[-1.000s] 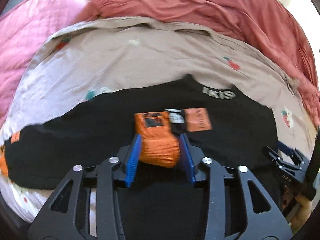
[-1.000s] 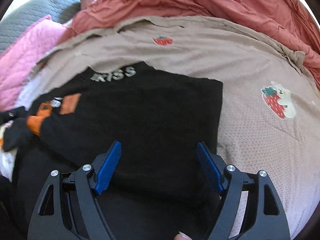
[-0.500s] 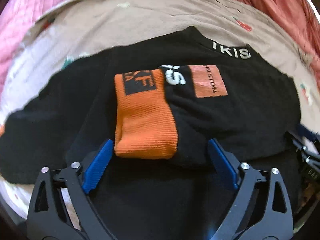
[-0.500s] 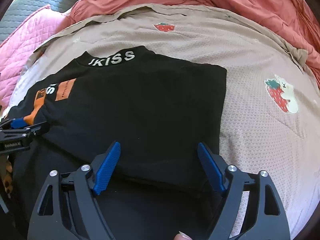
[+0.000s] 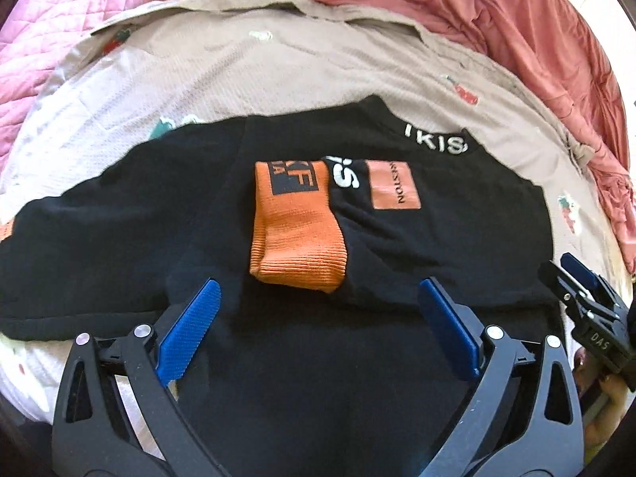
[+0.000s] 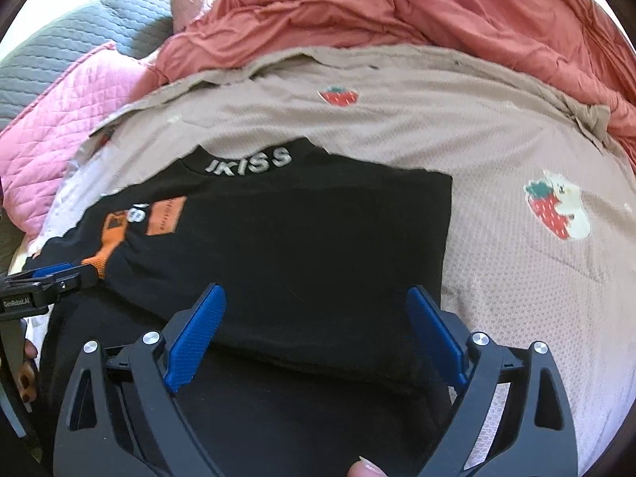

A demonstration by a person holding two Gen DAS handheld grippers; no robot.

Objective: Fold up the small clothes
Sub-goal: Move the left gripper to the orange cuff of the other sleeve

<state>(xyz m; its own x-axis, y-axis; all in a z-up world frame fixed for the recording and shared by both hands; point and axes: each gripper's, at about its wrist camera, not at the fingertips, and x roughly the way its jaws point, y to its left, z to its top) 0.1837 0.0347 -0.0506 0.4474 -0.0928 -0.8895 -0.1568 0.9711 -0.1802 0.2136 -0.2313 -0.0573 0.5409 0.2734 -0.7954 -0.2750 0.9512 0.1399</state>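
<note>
While both jaws are opening with nothing pinched | black top (image 5: 397,238) is spread on beige blanket (image 5: 238,71) | orange cuff (image 5: 296,234) is laid ahead of left gripper (image 5: 318,318) | unfolded sleeve is judged nearer left than right gripper (image 6: 314,326).

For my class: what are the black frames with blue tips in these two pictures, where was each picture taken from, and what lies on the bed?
Each picture comes from a camera on a hand-held tool, looking forward along its two blue-padded fingers. A person holds one in each hand. The left tongs stand wide with nothing between them. The right tongs are just opening over the cloth, gripping nothing. Before them lies a black long-sleeved top, one sleeve folded across it so its orange ribbed cuff rests on the chest. It lies on a beige strawberry-print blanket, with a crumpled coral-red quilt behind.
</note>
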